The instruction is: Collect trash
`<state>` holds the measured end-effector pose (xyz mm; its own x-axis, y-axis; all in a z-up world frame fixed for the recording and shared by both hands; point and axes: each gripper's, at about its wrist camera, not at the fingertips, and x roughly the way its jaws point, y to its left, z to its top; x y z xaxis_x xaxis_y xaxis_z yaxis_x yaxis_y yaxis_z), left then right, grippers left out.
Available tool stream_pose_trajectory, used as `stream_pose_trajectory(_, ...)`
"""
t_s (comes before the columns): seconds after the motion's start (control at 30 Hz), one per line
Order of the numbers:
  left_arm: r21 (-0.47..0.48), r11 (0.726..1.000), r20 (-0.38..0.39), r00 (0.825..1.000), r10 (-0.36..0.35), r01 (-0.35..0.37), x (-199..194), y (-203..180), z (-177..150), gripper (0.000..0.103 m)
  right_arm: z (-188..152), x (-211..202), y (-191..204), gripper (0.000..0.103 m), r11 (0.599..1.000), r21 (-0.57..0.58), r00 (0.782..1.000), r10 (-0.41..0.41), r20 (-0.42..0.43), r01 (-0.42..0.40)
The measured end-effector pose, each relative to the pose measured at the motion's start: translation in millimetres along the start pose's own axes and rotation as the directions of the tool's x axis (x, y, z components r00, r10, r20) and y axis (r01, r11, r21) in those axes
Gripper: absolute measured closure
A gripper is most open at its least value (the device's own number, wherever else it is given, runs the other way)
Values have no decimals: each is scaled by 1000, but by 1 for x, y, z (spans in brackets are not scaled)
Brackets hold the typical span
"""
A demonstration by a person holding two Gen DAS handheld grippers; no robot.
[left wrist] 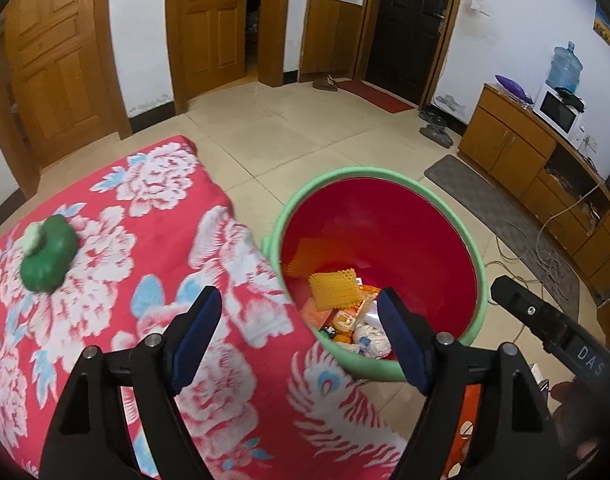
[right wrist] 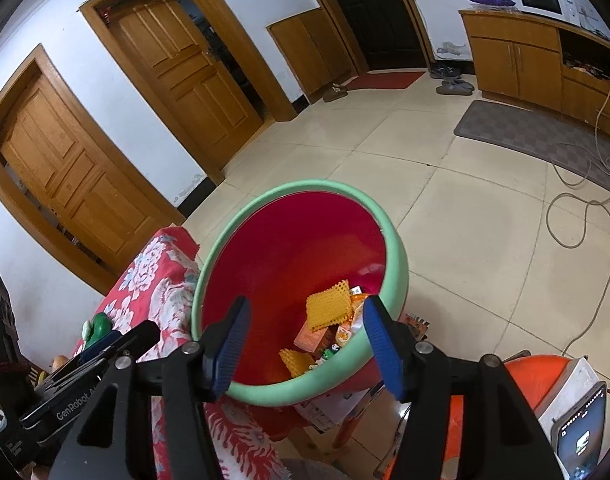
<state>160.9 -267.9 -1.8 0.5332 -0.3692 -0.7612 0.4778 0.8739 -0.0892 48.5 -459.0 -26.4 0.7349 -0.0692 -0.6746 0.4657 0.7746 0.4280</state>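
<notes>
A trash bin with a green rim point(left wrist: 479, 256) and red inside stands beside the table, holding several pieces of trash, among them a yellow waffle-like pad point(left wrist: 337, 290). The bin's rim point(right wrist: 397, 256) and the yellow pad point(right wrist: 329, 308) also show in the right wrist view. My left gripper point(left wrist: 301, 320) is open and empty, above the table edge next to the bin. My right gripper point(right wrist: 305, 332) is open and empty, above the bin's mouth. A green toy-like object point(left wrist: 49, 254) lies on the red floral tablecloth point(left wrist: 153, 240) at the far left; it also shows in the right wrist view point(right wrist: 99, 326).
The right gripper's body point(left wrist: 557, 328) is at the left view's right edge. An orange stool point(right wrist: 545, 380) with a phone point(right wrist: 581, 432) stands right of the bin. Cables point(right wrist: 585, 208) and a grey mat point(right wrist: 537, 136) lie on the tiled floor. A wooden cabinet point(left wrist: 545, 176) lines the right wall.
</notes>
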Motion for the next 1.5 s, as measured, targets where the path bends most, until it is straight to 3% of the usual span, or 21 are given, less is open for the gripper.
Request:
stream_pose_trajectory(0.23,-41,996,41,996,85,-83,-28,23,-15,21,-7,-14,23,25,998,-64,1000,11,7,-11)
stream_pose_trajectory(0.37,-107,986,53,990,133,-127,-48,45,-28,13,-13,-21,40,18,994,-105,1000,18,5,-18)
stream_pose_trajectory(0.73,-182,949,52,962,270,-257,-96,81,-59,12,-35,-48,80,2,977,-207,999,46,17,-42)
stream_pose_trajectory(1.23,-279,900,85,925,370,-334,-170,110,-106,12,-73,-106,128,1,920,-368,989,150,13,-135)
stream_pose_trajectory(1.5,-322,879,89,913,399,-353,-198,118,-133,12,-109,-117,144,1,888,-432,986,165,-16,-156)
